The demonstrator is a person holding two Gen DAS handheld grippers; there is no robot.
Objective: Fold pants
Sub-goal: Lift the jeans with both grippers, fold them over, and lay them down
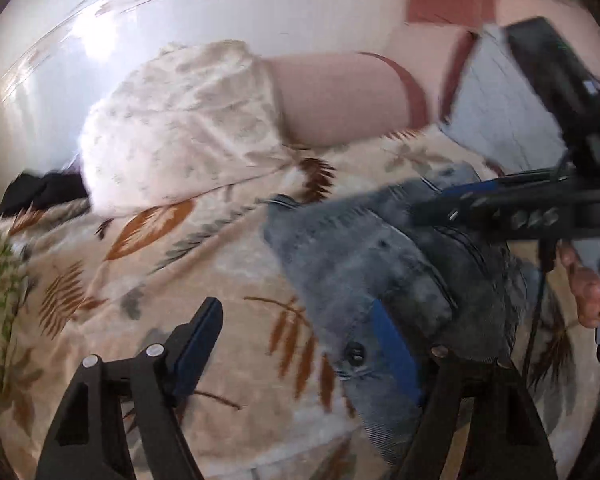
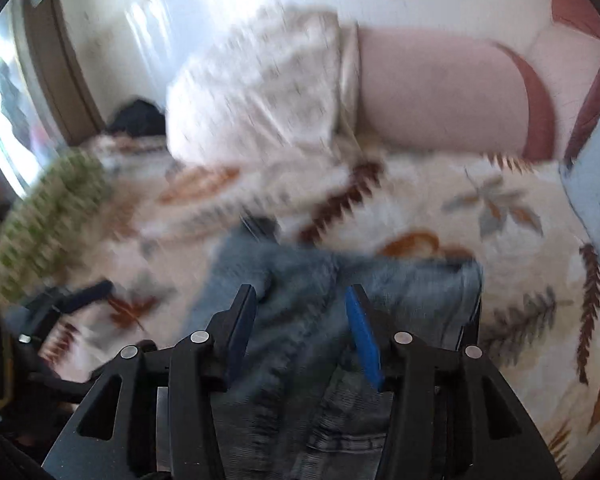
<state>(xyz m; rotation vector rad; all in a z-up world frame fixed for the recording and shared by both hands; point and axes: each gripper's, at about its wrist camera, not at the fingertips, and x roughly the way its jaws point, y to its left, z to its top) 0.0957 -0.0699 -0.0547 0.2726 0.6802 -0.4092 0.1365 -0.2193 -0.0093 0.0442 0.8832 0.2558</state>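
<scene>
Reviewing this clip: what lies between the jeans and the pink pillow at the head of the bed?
Only bare leaf-print bedspread separates the jeans from the pink pillow; clearest in the right wrist view.

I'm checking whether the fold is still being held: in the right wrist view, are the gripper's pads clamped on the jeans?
No: the right gripper stands open, its pads apart above the jeans lying on the bedspread.

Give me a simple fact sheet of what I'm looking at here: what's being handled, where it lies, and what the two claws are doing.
item: blue jeans, bunched up
surface: bed cover with a leaf print
behind: white pillow and pink pillow
left gripper: open wide, nothing pinched
right gripper: open, over the jeans, pads not pressing them
folding: not yet tidy
</scene>
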